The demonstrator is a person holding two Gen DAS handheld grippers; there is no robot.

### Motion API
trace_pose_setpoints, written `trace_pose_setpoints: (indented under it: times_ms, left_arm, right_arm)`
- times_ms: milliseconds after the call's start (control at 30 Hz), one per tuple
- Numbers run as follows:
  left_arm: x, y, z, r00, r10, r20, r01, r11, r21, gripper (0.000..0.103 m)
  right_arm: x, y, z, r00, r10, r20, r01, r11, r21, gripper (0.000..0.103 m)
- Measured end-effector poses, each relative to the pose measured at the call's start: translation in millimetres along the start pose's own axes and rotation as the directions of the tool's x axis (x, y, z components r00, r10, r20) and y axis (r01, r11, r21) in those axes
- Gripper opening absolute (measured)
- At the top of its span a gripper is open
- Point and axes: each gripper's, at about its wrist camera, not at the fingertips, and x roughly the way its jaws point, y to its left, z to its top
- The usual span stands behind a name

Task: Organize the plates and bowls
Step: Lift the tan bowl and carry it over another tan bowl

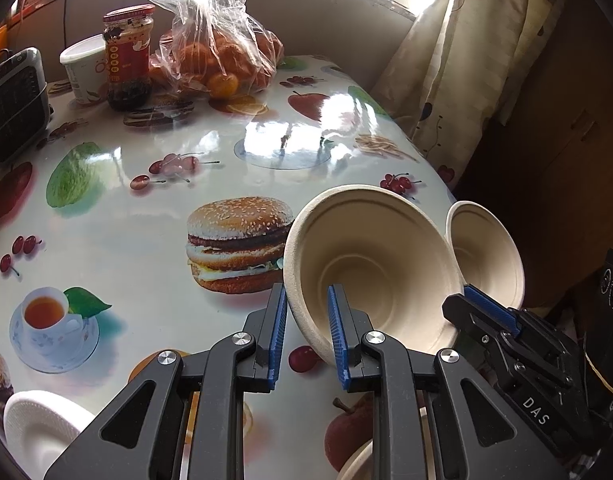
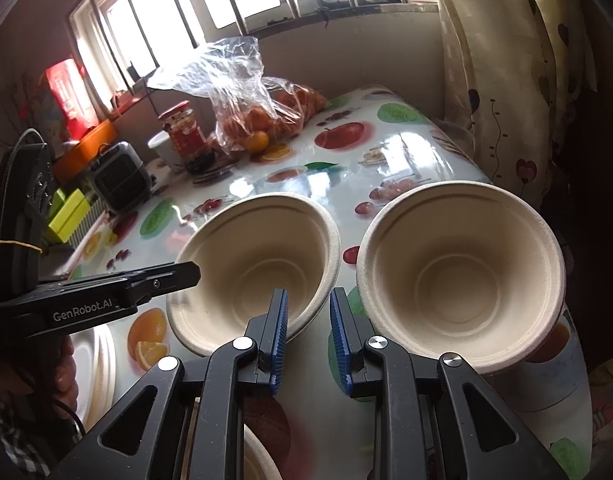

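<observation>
Left tool [image 1: 306, 322] is clamped on the near rim of a beige pulp bowl [image 1: 370, 256], one pad outside the wall, the other inside. That bowl is tilted w/ its mouth toward the camera, over the fruit-print counter [image 1: 146, 208] near its right edge. Right tool [image 2: 309, 322] has pads close together w/ nothing betw. them, only counter showing in the gap. It sits betw. the two bowls. Second pulp bowl [image 2: 460, 276] is just beside its right finger; can't tell if touching. Stack of white plates [image 1: 38, 424] lies at the near left corner. Far side of the counter: bag of oranges [image 1: 222, 56], red-lidded jar [image 1: 128, 60], white tub [image 1: 82, 68].
</observation>
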Motion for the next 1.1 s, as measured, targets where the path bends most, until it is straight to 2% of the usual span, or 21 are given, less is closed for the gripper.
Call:
trace_pose_setpoints:
  times_ms: [1100]
  left_arm:
    - [-59,-17,-21,0.994,-0.062,0.092,0.059,0.998,0.037,0.022]
  right_arm:
    - [-72,20,-14,0.994,0.005,0.113,-0.002,1.000,-0.027,0.021]
